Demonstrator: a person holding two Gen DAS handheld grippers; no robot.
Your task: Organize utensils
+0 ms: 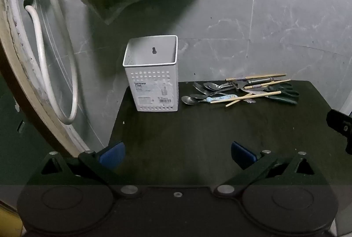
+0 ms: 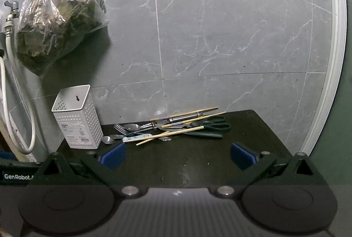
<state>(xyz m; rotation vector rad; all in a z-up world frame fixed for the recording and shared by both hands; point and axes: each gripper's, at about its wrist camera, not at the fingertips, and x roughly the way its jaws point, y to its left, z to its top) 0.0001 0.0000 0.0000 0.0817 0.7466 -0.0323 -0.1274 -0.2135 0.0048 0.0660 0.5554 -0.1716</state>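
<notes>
left gripper (image 1: 178, 154): fingers (image 1: 112, 154) spread wide, holding nothing, low over the dark tabletop (image 1: 198, 126). right gripper (image 2: 178, 155): fingers (image 2: 243, 157) likewise apart and empty. white perforated holder (image 1: 154, 82) stands upright at 11 o'clock of the left view, against the tiled wall (image 1: 264, 16). utensil pile (image 1: 239, 90) lies at 1 o'clock, just beside the holder (spoons (image 1: 189, 100), forks, chopsticks (image 1: 246, 97), green-handled scissors (image 1: 283, 91), overlapping). clear bag (image 2: 57, 16) hangs on the wall above.
</notes>
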